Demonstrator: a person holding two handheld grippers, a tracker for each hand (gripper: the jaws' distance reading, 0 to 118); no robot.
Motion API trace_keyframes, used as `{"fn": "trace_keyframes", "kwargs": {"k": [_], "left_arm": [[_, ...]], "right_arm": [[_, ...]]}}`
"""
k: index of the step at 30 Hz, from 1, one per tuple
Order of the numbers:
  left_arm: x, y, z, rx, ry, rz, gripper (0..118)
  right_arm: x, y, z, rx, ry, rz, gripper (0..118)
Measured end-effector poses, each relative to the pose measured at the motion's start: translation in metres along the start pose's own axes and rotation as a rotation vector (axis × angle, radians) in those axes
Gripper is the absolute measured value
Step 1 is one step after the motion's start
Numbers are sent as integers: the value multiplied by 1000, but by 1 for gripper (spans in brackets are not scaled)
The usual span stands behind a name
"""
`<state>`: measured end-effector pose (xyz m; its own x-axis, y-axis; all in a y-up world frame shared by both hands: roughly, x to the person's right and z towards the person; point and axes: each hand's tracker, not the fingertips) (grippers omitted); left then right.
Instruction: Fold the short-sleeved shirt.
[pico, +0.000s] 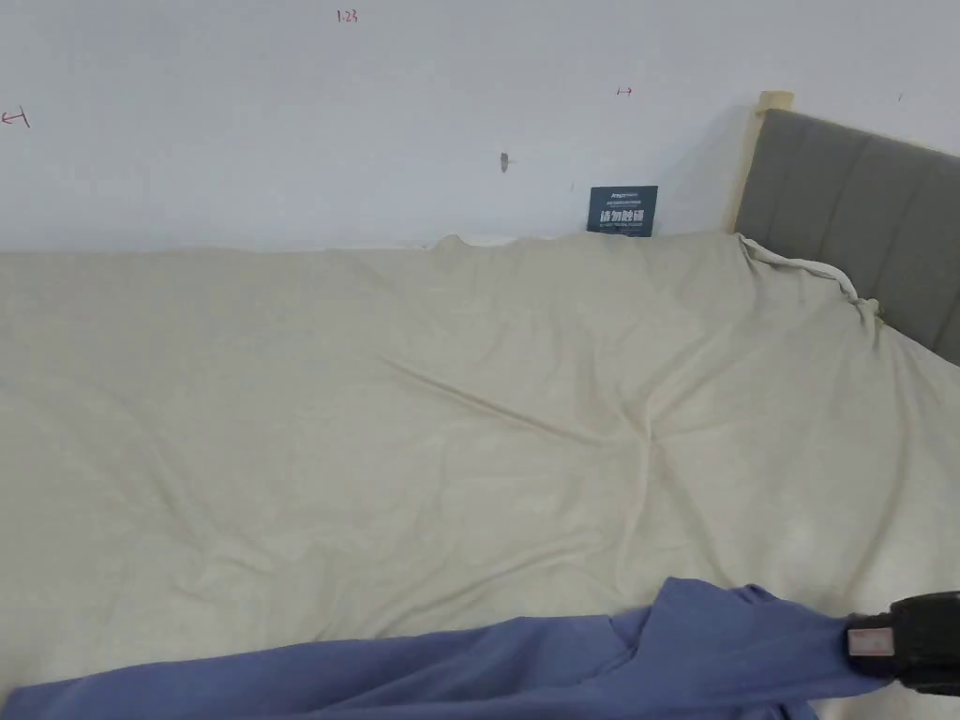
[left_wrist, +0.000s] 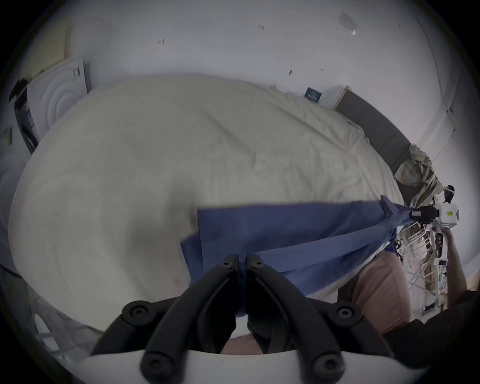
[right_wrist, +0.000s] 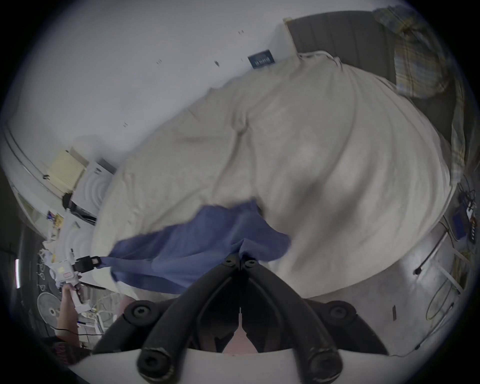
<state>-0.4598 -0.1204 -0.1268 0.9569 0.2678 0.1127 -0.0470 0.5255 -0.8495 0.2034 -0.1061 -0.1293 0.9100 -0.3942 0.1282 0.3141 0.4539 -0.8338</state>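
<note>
A blue short-sleeved shirt (pico: 450, 670) hangs stretched between two hand-held tongs over the near edge of a bed (pico: 394, 403) spread with a cream sheet, part of the cloth trailing on the sheet. The left tongs (left_wrist: 242, 263) are pressed together on one end of the fabric and the right tongs (right_wrist: 241, 260) pinch the other. The two are held well apart, apparently to pull the garment taut and square it before it is laid flat on the bed for folding, a step not yet done.
</note>
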Motion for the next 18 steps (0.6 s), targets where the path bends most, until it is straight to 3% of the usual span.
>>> {"fn": "trace_keyframes", "kwargs": {"k": [4,5,6,7,8,10,11,15,18], "left_arm": [[-8,-22,-31,-47,24,43,6],[-9,-25,-35,-55,34,43,9],[-8,-26,-36,-47,28,42,16],[-8,-26,-34,-41,32,43,31],[-8,-27,-31,-19,42,38,49],[-7,-24,-22,-2,49,45,109],[-7,-23,-14,16,57,45,118],[1,-15,22,128,62,38,117],[26,-11,49,266,155,-8,117]], "right_arm": [[8,-8,-45,30,-155,45,0],[10,-8,-52,0,-161,22,0],[17,-6,-59,-18,-152,7,0],[16,-7,-62,-22,-154,1,7],[12,-8,-59,-4,-185,24,28],[6,-7,-46,57,-299,92,94],[4,-6,-36,115,-325,120,101],[-23,-8,17,332,-281,148,101],[-73,-29,46,410,-146,243,101]]}}
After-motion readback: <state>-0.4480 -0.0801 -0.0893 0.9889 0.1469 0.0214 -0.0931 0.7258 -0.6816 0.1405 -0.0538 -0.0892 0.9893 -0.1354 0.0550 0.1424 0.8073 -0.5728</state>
